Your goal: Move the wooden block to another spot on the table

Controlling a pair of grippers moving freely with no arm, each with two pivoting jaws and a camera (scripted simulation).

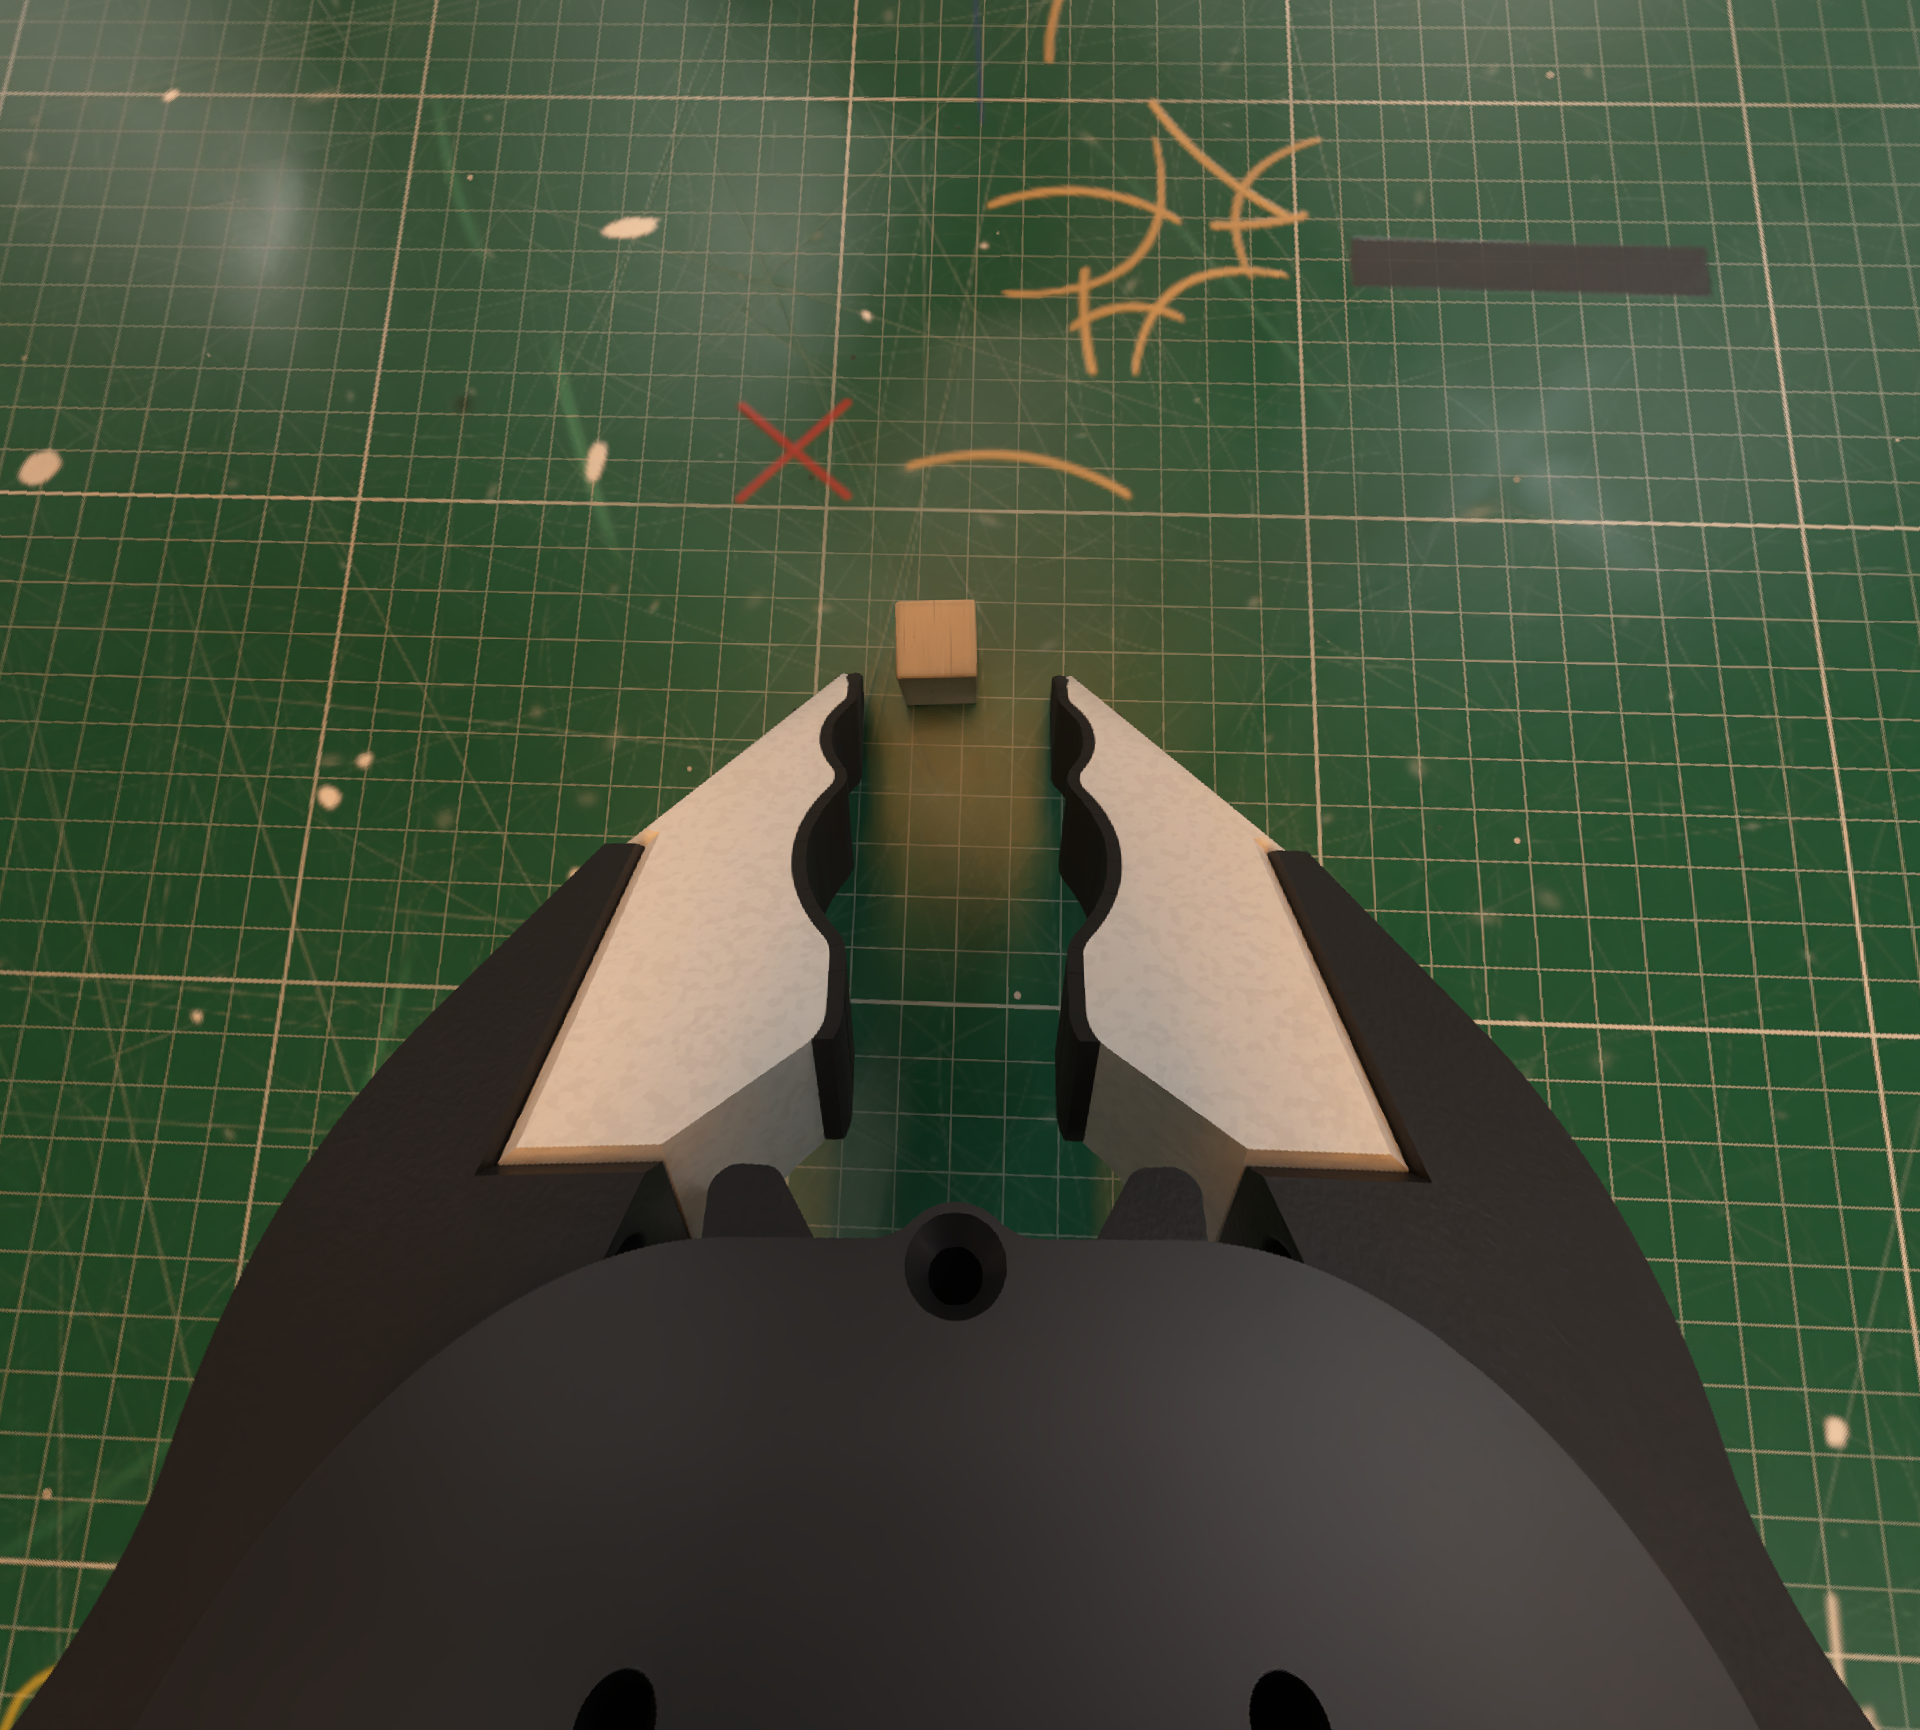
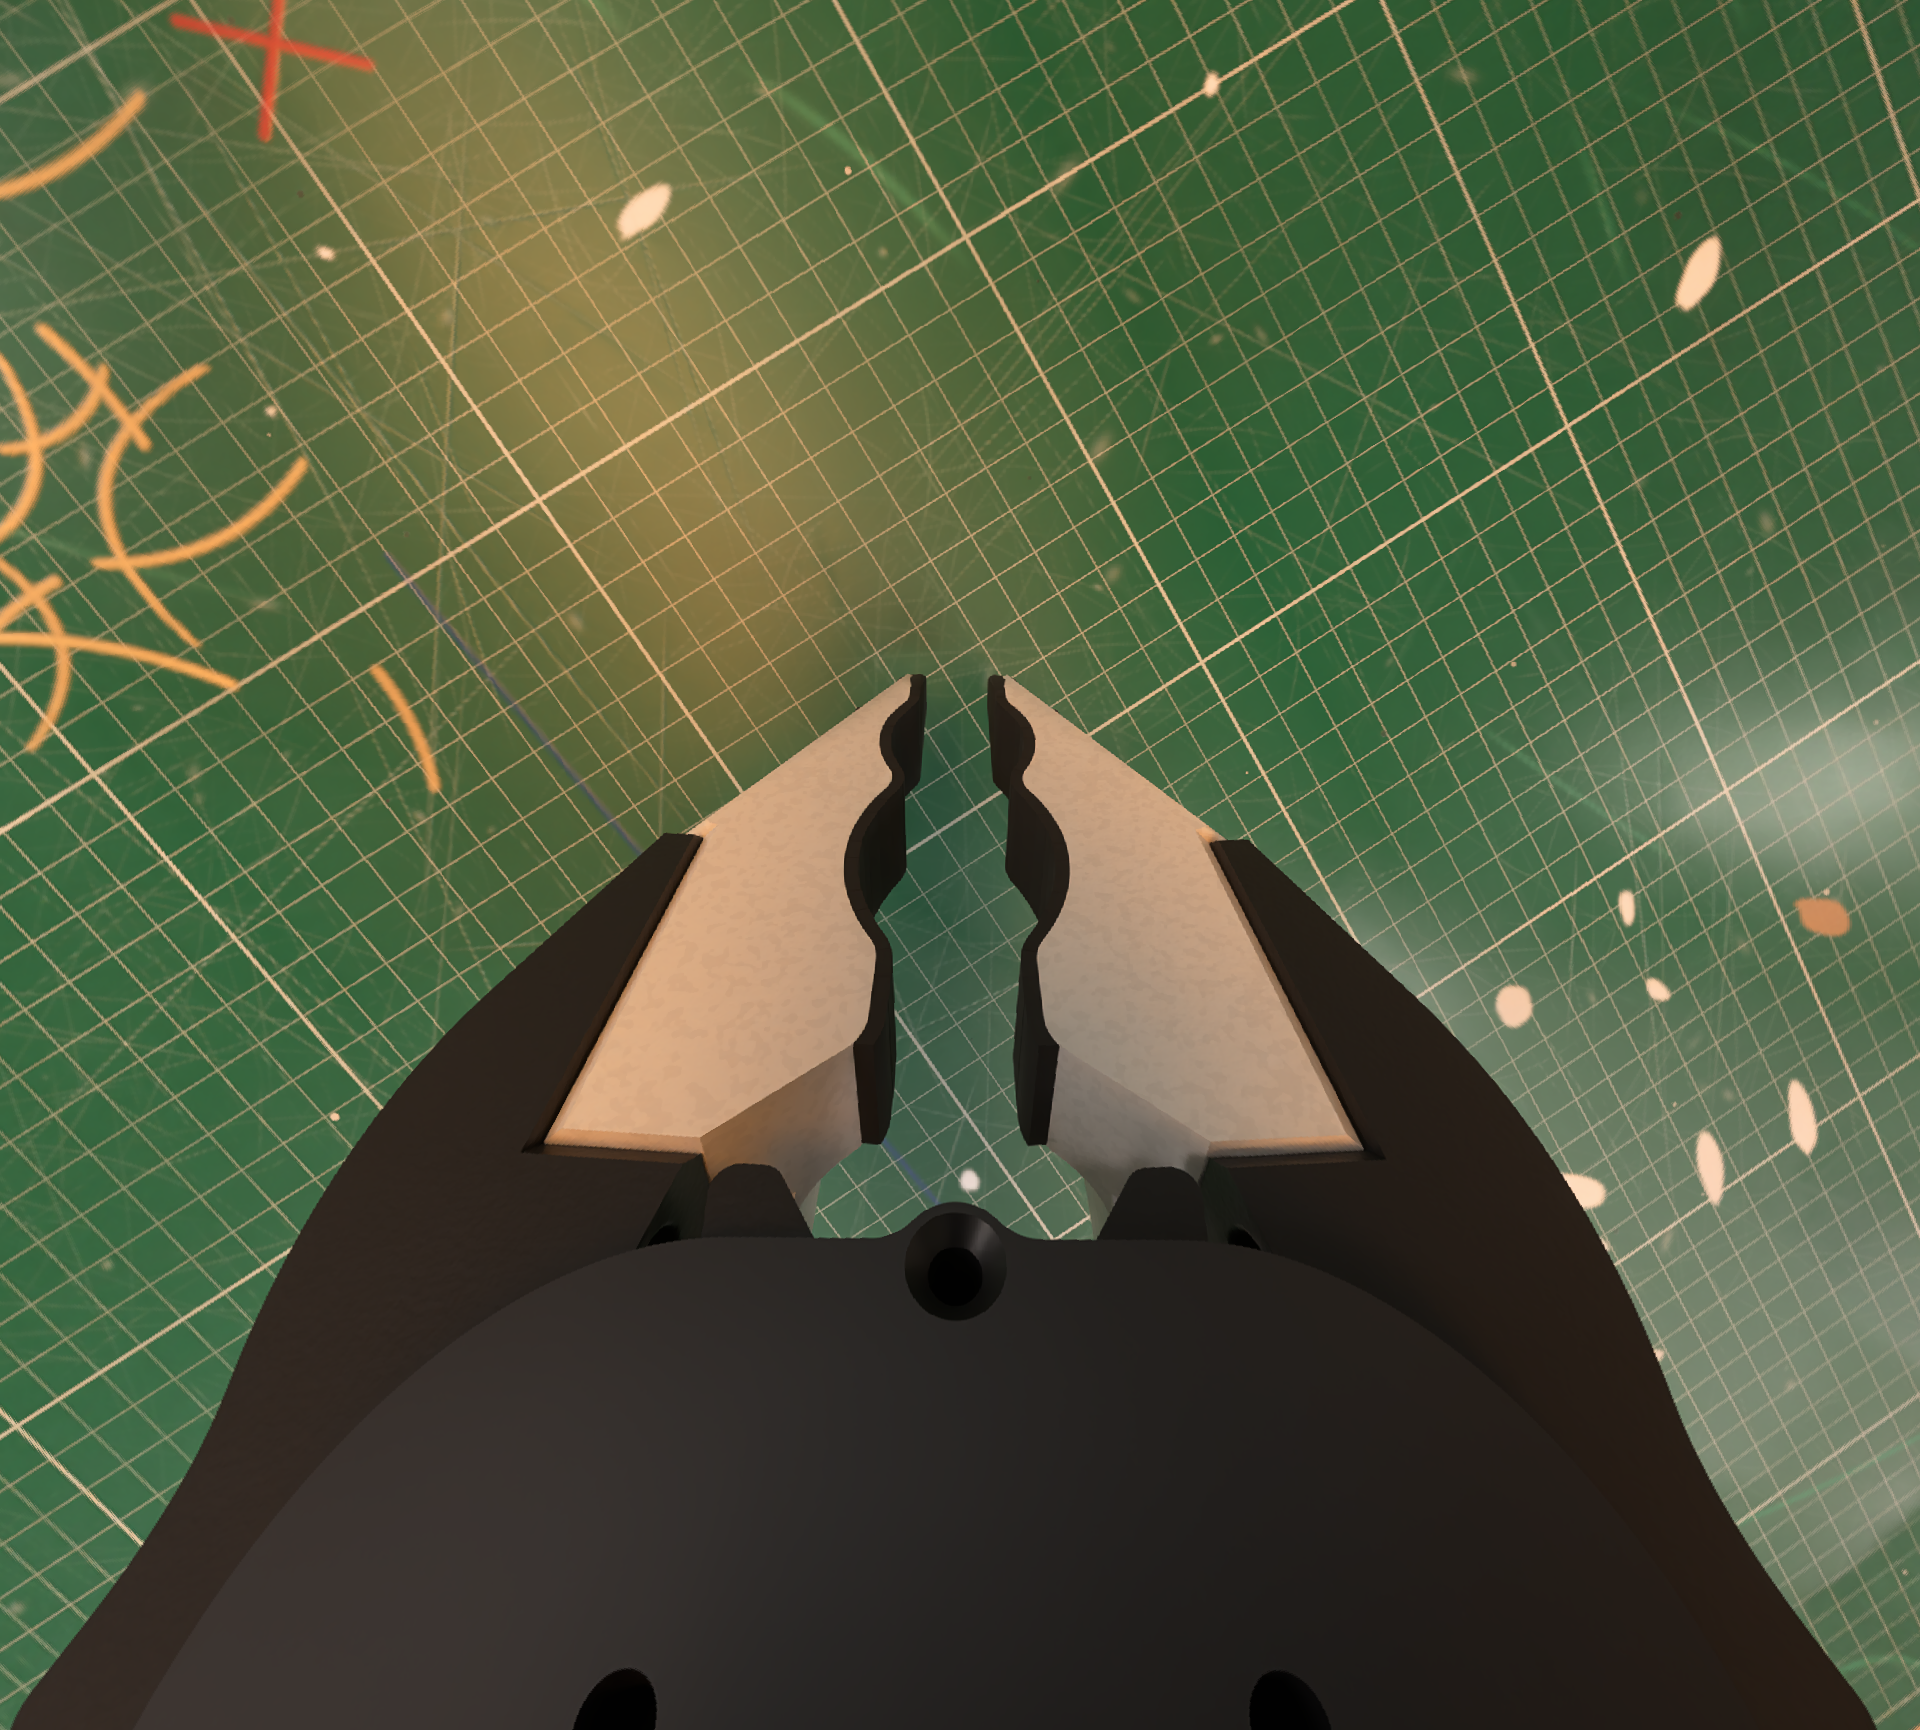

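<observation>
A small light wooden block [image 1: 935, 641] sits on the green cutting mat [image 1: 416, 745] in the left wrist view. It lies just beyond my left gripper's fingertips, slightly left of the midline. My left gripper [image 1: 956, 685] is open and empty, with a gap wider than the block. My right gripper [image 2: 956, 685] hovers over the mat [image 2: 1351, 433] with its jaws only a narrow gap apart and nothing between them. The block does not show in the right wrist view.
A red cross [image 1: 795, 451] is marked on the mat beyond the block, to its left; it also shows in the right wrist view [image 2: 272, 41]. Orange curved lines [image 1: 1153, 246] and a dark flat strip [image 1: 1527, 267] lie farther off to the right. Pale specks dot the mat.
</observation>
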